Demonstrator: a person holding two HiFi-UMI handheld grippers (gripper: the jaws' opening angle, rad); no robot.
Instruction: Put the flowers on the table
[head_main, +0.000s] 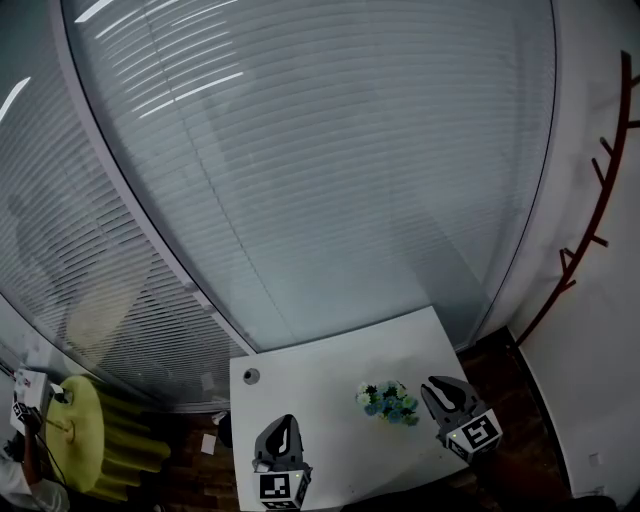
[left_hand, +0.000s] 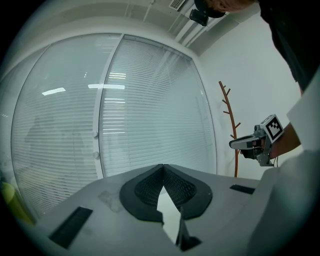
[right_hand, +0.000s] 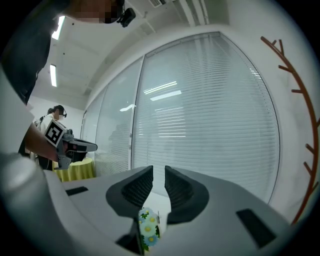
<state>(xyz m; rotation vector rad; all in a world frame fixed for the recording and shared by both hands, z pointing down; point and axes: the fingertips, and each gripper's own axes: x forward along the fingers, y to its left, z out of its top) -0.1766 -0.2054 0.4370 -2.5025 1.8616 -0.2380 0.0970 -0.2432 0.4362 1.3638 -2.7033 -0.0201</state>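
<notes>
Left fingers (left_hand: 145, 192) meet with nothing between, right fingers (right_hand: 135, 190) stand barely apart, empty, beside flowers (head_main: 388, 402) on the table (head_main: 320, 375).

table (head_main: 330, 400): smooth white top, matt. left gripper (left_hand: 162, 167) and right gripper (right_hand: 159, 170): matt grey plastic shells; pads (right_hand: 135, 187) dark, finely ribbed, rubbery-looking. flowers (head_main: 389, 402): matt petals (cloth or plastic, cannot tell). glass wall (head_main: 330, 170): glossy, in front of matt slatted blinds (head_main: 420, 230). coat stand (head_main: 590, 210): reddish-brown, wood-like. yellow cover (head_main: 85, 440): draped cloth.
</notes>
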